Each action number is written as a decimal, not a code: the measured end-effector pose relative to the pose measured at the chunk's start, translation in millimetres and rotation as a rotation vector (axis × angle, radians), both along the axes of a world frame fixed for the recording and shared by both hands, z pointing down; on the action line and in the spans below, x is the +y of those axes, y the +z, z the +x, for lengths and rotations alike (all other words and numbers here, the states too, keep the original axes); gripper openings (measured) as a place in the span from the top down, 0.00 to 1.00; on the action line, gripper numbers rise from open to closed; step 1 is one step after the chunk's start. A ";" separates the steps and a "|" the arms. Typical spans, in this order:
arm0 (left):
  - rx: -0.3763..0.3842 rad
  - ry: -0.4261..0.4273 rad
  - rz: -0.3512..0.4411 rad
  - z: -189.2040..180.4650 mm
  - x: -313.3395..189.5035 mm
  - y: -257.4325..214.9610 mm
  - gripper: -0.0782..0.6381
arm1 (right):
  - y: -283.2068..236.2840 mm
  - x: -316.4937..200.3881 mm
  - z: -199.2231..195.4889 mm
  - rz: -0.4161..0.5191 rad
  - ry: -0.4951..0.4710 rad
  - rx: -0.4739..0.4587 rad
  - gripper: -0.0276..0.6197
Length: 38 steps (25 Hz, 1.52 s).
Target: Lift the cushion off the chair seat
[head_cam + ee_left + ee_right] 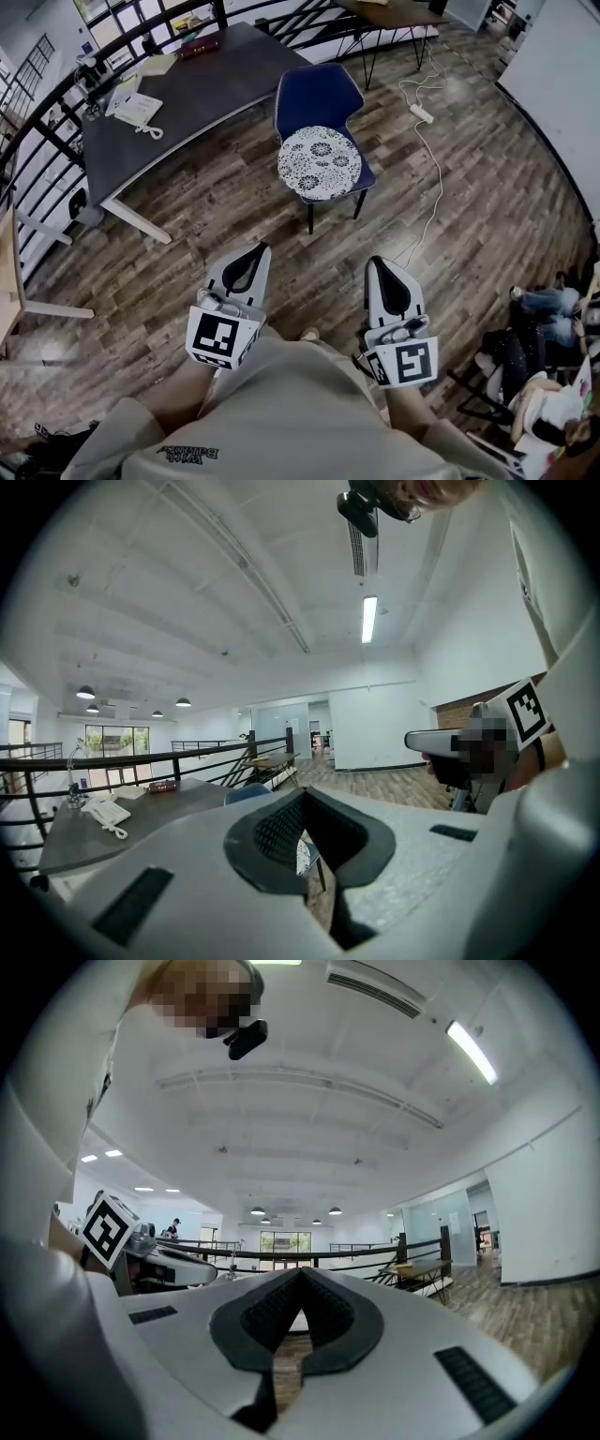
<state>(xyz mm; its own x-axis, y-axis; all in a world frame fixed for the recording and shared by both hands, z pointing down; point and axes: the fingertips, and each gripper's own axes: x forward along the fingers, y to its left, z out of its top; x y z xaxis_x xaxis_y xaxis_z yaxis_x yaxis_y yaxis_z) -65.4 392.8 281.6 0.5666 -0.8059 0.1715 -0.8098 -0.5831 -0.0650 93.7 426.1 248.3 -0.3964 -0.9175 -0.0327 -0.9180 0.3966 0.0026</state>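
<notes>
Wood floor (234, 211): cushion (319, 162) lies on the chair (316, 94), left claw (262, 247) and right claw (374, 261) both closed, empty.

A person holds 2 grippers out in front of the torso, side by side and well apart. The left gripper (251, 258) and the right gripper (382, 267) both point forward, roughly level. Each has its jaws closed together with nothing between them. A forearm (178, 398) extends behind each.
</notes>
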 end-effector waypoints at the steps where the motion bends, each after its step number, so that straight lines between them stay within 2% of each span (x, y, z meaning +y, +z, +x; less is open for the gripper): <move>1: -0.004 0.006 0.005 5.7 1.6 1.0 0.89 | -1.0 1.7 2.8 0.014 -0.003 0.011 0.95; 8: -0.009 0.028 0.033 37.4 4.7 2.1 0.89 | 3.9 4.6 25.0 0.013 0.003 0.015 0.95; 18: 0.005 0.009 0.042 22.0 -43.7 21.2 0.89 | 33.2 -37.3 23.1 -0.005 0.000 0.023 0.95; 28: -0.003 0.040 0.040 13.9 -151.0 34.2 0.89 | 59.3 -142.6 0.9 -0.048 -0.015 0.068 0.95; 38: 0.019 0.045 -0.046 -5.5 -273.2 49.8 0.89 | 64.3 -265.4 -18.4 -0.116 -0.012 0.078 0.95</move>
